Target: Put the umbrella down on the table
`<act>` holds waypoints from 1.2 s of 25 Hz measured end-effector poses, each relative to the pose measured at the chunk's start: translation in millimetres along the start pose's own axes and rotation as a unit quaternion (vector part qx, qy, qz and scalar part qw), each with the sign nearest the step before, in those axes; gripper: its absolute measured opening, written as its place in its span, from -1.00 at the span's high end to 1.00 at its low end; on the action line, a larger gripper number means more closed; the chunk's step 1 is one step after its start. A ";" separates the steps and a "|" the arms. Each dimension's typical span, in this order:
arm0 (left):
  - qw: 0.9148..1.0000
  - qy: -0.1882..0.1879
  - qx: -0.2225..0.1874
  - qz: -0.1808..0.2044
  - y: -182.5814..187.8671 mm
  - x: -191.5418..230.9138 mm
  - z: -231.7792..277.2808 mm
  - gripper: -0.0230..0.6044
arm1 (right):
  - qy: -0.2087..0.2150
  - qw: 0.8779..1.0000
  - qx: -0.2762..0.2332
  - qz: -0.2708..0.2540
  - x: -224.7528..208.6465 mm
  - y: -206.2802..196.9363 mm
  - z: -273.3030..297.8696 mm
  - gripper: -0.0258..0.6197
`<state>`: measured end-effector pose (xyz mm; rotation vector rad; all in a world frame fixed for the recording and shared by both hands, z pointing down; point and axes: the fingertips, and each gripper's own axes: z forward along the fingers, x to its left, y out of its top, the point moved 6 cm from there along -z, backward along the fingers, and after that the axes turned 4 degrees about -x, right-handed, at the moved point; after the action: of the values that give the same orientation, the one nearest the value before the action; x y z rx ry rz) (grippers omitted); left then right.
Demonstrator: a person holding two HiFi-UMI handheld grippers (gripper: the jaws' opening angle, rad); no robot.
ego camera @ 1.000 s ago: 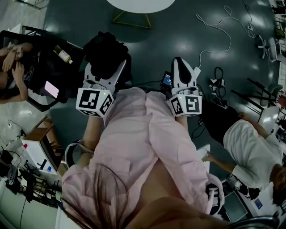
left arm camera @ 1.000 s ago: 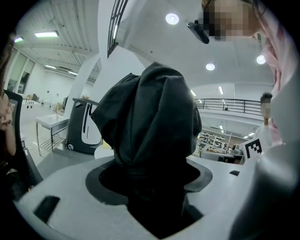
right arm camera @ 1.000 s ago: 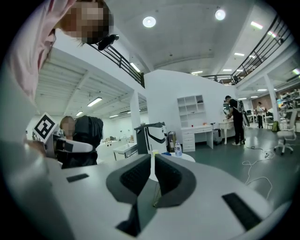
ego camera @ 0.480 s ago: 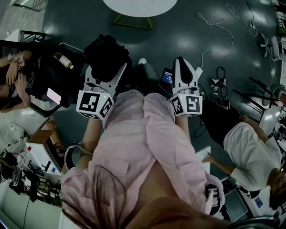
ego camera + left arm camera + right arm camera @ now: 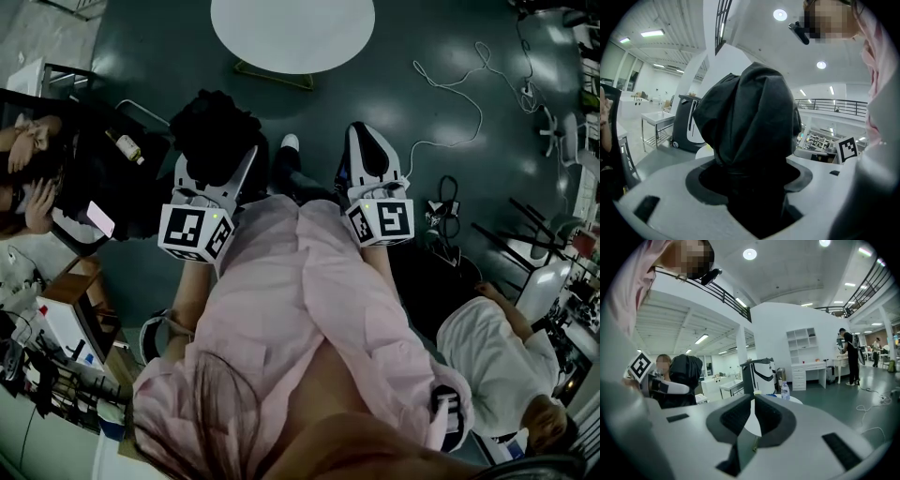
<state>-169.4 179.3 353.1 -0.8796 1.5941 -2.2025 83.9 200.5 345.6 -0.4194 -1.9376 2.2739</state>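
Observation:
My left gripper (image 5: 214, 167) is shut on a folded black umbrella (image 5: 214, 124), whose bunched fabric sticks out past the jaws. In the left gripper view the umbrella (image 5: 751, 119) fills the space between the two pads of the left gripper (image 5: 750, 179) and hides most of what lies ahead. My right gripper (image 5: 366, 150) is held beside it with its jaws together and nothing between them. The right gripper (image 5: 753, 409) points toward a round white table (image 5: 792, 401), and the umbrella (image 5: 685, 372) shows at its left. From the head view the round white table (image 5: 292, 33) stands ahead on the dark floor.
A seated person (image 5: 28, 169) is at a black table (image 5: 122, 173) with a bottle (image 5: 125, 147) and a phone (image 5: 97, 217) at the left. Another person in a white shirt (image 5: 487, 361) is at the right. Cables (image 5: 450, 84) trail over the floor. A water bottle (image 5: 784, 391) stands on the round table.
The round white table has come further into the head view, closer to both grippers. The left gripper stays shut on the umbrella and the right stays shut.

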 end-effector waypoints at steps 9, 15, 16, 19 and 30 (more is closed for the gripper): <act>0.999 0.031 -0.031 -0.005 12.9 -10.5 59.1 -0.09 | 0.030 0.999 -0.007 -0.006 -59.6 13.8 37.6 0.79; 0.999 0.032 -0.030 -0.007 13.6 -23.6 81.2 -0.09 | 0.017 1.000 -0.007 0.004 -89.5 14.2 37.6 0.79; 0.999 0.031 -0.028 -0.008 13.7 -24.5 83.8 -0.09 | 0.014 1.000 -0.008 0.006 -93.7 14.3 37.6 0.79; 0.999 0.030 -0.026 -0.008 16.0 -22.5 91.3 -0.09 | 0.006 1.000 -0.009 0.017 -102.8 13.2 41.1 0.79; 1.000 0.026 0.006 -0.015 29.6 4.9 138.9 -0.09 | -0.020 0.999 -0.006 0.038 -132.5 21.4 70.8 0.79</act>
<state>-90.4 61.2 355.5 -0.8540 1.6003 -2.2709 191.6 93.7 351.5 -0.4608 -1.9873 2.3358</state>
